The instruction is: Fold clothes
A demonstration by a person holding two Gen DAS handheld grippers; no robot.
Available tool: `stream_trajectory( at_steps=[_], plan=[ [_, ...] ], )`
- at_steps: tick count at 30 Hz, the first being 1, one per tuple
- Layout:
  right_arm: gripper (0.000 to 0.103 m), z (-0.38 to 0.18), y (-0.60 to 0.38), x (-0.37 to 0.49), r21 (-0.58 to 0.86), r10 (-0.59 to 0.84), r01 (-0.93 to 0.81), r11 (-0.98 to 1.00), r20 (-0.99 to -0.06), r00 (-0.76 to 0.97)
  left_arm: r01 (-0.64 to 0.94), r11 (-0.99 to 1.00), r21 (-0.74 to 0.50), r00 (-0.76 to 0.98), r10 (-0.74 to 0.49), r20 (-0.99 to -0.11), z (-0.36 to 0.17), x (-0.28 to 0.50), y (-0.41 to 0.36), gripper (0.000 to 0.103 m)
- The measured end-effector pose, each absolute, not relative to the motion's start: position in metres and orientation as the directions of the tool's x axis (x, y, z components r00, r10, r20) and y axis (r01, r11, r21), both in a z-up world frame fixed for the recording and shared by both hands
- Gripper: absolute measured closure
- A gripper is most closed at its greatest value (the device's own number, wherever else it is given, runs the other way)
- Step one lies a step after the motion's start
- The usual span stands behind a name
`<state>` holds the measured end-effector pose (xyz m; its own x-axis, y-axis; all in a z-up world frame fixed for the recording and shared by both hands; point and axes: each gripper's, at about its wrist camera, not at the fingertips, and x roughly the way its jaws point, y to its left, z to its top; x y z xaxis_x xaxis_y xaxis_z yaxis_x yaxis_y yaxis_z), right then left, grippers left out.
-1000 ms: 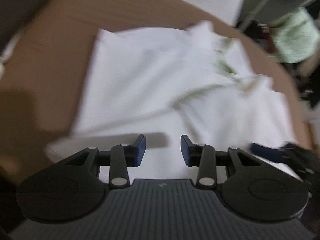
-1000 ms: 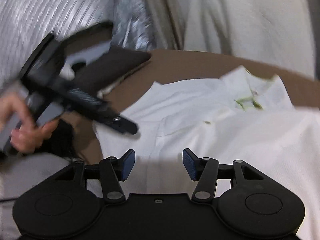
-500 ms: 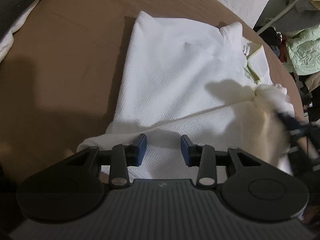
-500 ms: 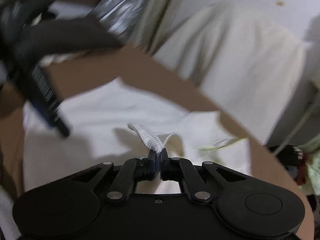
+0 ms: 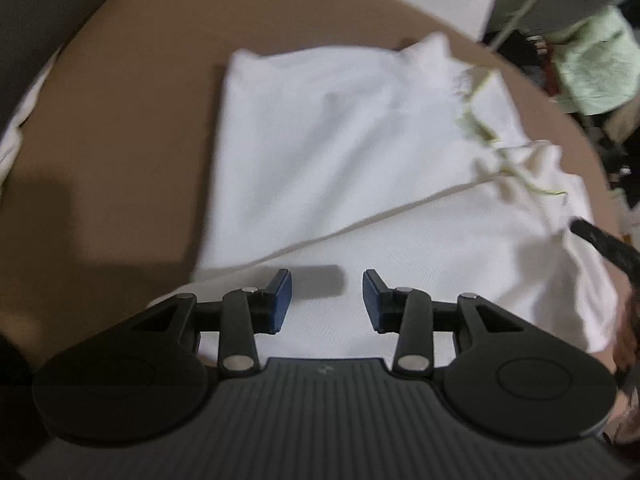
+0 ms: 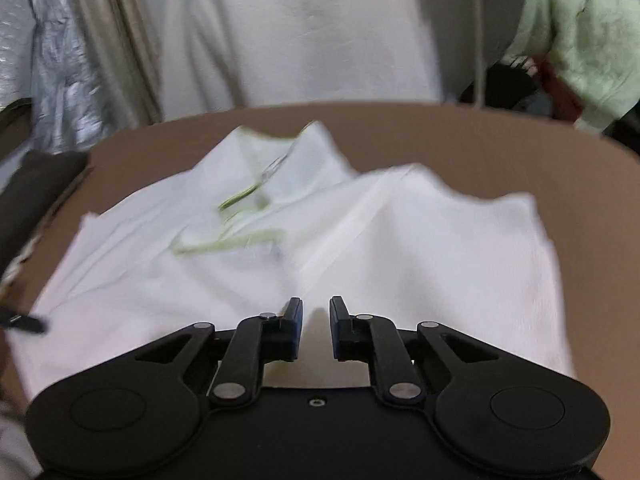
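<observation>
A white polo shirt (image 5: 340,160) with pale green collar trim (image 5: 476,128) lies partly folded on a brown table (image 5: 120,160). My left gripper (image 5: 326,300) is open and empty, just above the shirt's near edge. In the right wrist view the shirt (image 6: 400,248) lies with one side folded over toward the collar (image 6: 256,192). My right gripper (image 6: 316,328) is open by a narrow gap and holds nothing, low over the folded layer. The right gripper's tip (image 5: 600,240) shows at the right edge of the left wrist view.
The brown table's far edge (image 6: 440,120) curves behind the shirt. A white cloth (image 6: 300,32) and silver material (image 6: 60,80) hang beyond it. A light green garment (image 6: 580,40) is at the back right. A dark object (image 6: 32,200) lies at the table's left.
My right gripper was shut on a fold of the shirt half a second ago; it has now let go and opened slightly. The shirt's side now lies folded over. The left gripper stayed open.
</observation>
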<state>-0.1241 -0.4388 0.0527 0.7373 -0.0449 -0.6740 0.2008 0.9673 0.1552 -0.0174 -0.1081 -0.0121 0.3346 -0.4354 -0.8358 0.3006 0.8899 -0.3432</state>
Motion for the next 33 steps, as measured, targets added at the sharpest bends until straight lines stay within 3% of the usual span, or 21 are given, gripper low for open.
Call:
stream_trajectory(
  at_steps=[3, 6, 8, 10, 13, 15, 17, 19, 24, 30, 33],
  plan=[
    [0.08, 0.066, -0.452, -0.127, 0.241, 0.013, 0.175, 0.955, -0.619, 0.785, 0.369, 0.849, -0.377, 0.362, -0.505, -0.784, 0.0, -0.025, -0.118, 0.061],
    [0.054, 0.067, -0.459, -0.131, 0.375, 0.136, 0.107, 0.921, -0.564, 0.814, 0.434, 0.816, -0.383, 0.372, -0.549, -0.748, 0.009, -0.033, -0.133, 0.057],
    [0.053, 0.066, -0.454, -0.134, 0.406, 0.205, 0.032, 0.913, -0.526, 0.825, 0.46, 0.807, -0.371, 0.378, -0.556, -0.741, 0.008, -0.037, -0.144, 0.057],
    [0.051, 0.068, -0.435, -0.133, 0.356, 0.259, -0.072, 0.932, -0.515, 0.817, 0.469, 0.802, -0.369, 0.382, -0.561, -0.735, 0.005, -0.04, -0.154, 0.057],
    [0.044, 0.064, -0.388, -0.128, 0.16, 0.296, -0.25, 0.955, -0.551, 0.78, 0.486, 0.794, -0.365, 0.386, -0.57, -0.726, -0.002, -0.043, -0.164, 0.057],
    [0.045, 0.055, -0.362, -0.119, -0.01, 0.239, -0.301, 0.954, -0.58, 0.778, 0.505, 0.776, -0.377, 0.379, -0.592, -0.711, -0.003, -0.043, -0.168, 0.057],
    [0.061, 0.045, -0.344, -0.103, -0.175, 0.13, -0.283, 0.943, -0.59, 0.797, 0.512, 0.771, -0.377, 0.376, -0.597, -0.709, -0.004, -0.044, -0.17, 0.057],
    [0.101, 0.039, -0.339, -0.085, -0.245, 0.055, -0.236, 0.94, -0.573, 0.817, 0.507, 0.778, -0.371, 0.371, -0.585, -0.721, -0.006, -0.044, -0.172, 0.057],
    [0.103, 0.053, -0.39, -0.068, -0.019, 0.026, -0.041, 0.999, -0.499, 0.866, 0.413, 0.816, -0.405, 0.311, -0.545, -0.779, -0.025, -0.032, -0.163, 0.057],
    [0.103, 0.051, -0.454, -0.075, 0.154, -0.015, 0.142, 0.978, -0.625, 0.781, 0.378, 0.81, -0.447, 0.278, -0.561, -0.78, -0.037, -0.025, -0.159, 0.057],
    [0.088, 0.051, -0.471, -0.084, 0.323, 0.081, 0.176, 0.93, -0.645, 0.76, 0.431, 0.783, -0.448, 0.291, -0.59, -0.753, -0.031, -0.03, -0.166, 0.057]
  ],
)
